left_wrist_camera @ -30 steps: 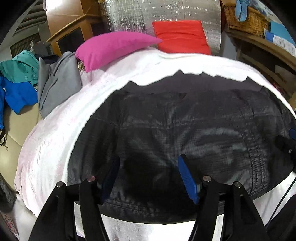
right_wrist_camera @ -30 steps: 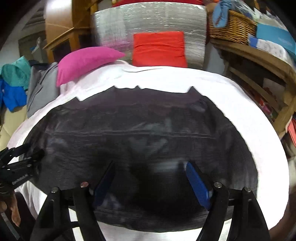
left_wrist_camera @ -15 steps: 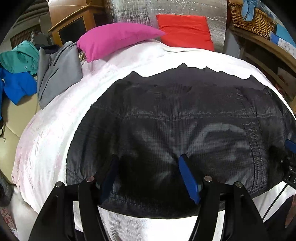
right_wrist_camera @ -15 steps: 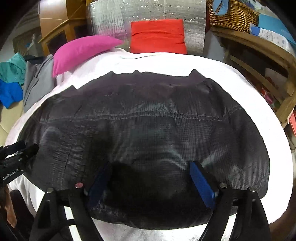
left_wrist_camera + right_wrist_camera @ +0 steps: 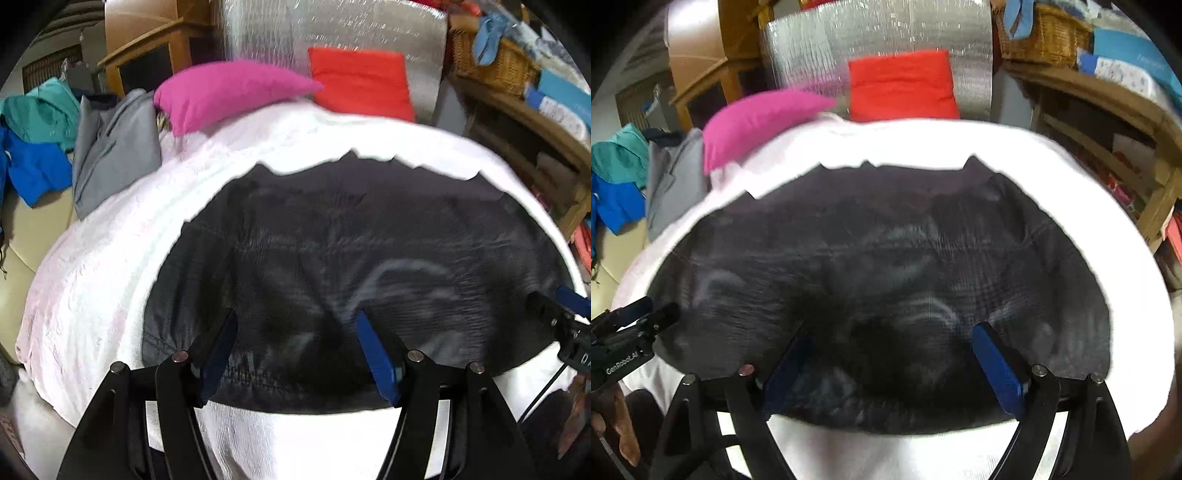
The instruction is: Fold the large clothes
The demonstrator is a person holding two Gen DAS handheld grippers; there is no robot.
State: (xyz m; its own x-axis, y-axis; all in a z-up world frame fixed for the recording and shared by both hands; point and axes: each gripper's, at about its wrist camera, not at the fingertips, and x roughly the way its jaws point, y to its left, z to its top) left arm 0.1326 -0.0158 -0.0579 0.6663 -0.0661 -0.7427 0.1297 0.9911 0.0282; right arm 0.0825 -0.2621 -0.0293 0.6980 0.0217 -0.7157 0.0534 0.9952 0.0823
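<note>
A large black garment (image 5: 369, 258) is seen spread flat over a white-covered bed (image 5: 99, 277), its near hem lying just ahead of and beneath both claws. The left gripper (image 5: 295, 343) is held with its blue pads wide apart above the hem, and nothing is caught between them. The right gripper (image 5: 890, 354) is likewise spread wide over the hem further to the right, with no cloth held; whether its pads touch the fabric cannot be told through the blur. Each claw is glimpsed at the edge of the other's view, so the two are judged to be side by side along the same near edge. The step in hand is judged to be the approach to a fold, the garment being laid out but no grip yet taken. The next move is thought to call for both claws to be lowered onto the hem, closed on it, and the edge carried away toward the far collar side, beyond which a pink pillow (image 5: 229, 92) and a red cushion (image 5: 362, 81) lie.
</note>
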